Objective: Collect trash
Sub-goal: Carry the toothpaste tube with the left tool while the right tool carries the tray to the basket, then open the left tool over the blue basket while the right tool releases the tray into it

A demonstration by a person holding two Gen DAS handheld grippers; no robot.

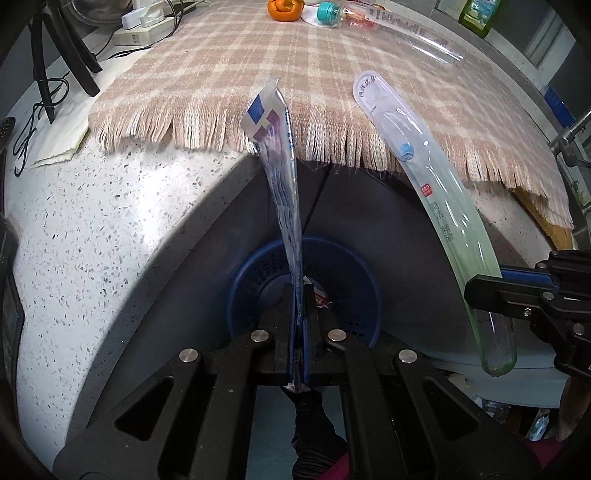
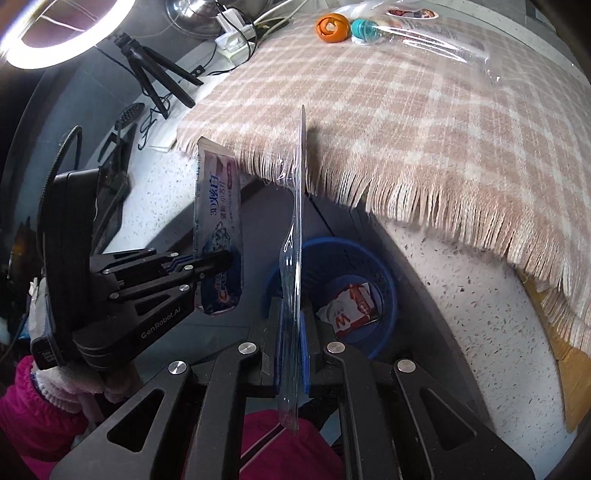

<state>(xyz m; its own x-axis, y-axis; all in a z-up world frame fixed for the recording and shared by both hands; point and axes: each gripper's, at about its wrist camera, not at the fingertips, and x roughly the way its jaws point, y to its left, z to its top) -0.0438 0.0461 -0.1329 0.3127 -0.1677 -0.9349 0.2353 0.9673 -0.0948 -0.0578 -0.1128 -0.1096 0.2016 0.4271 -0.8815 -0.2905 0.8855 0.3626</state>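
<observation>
Left wrist view: the left tongs (image 1: 297, 325) are clenched on a flattened toothpaste tube (image 1: 280, 177), which stands on edge between the pads and reaches up past the fringe of the checked cloth (image 1: 229, 74). Directly below the tongs sits the blue basket (image 1: 243, 295), on the floor beside the speckled bench (image 1: 92, 221). To the right of the basket, the right tongs (image 1: 491, 291) grip a clear toothbrush blister pack (image 1: 424, 177), which arcs up over the cloth's edge. At the far end of the cloth lie an orange peel (image 1: 284, 9) and a clear plastic bottle (image 1: 388, 26) with a teal cap.

Right wrist view: the right tongs (image 2: 291, 332) are clamped on the blister pack (image 2: 295, 221), seen edge-on, above the near rim of the basket (image 2: 391, 295). A red and white wrapper (image 2: 351, 306) lies inside the basket. Left of the basket, the left tongs (image 2: 225, 264) hold the toothpaste tube (image 2: 218, 229) upright in the air.
</observation>
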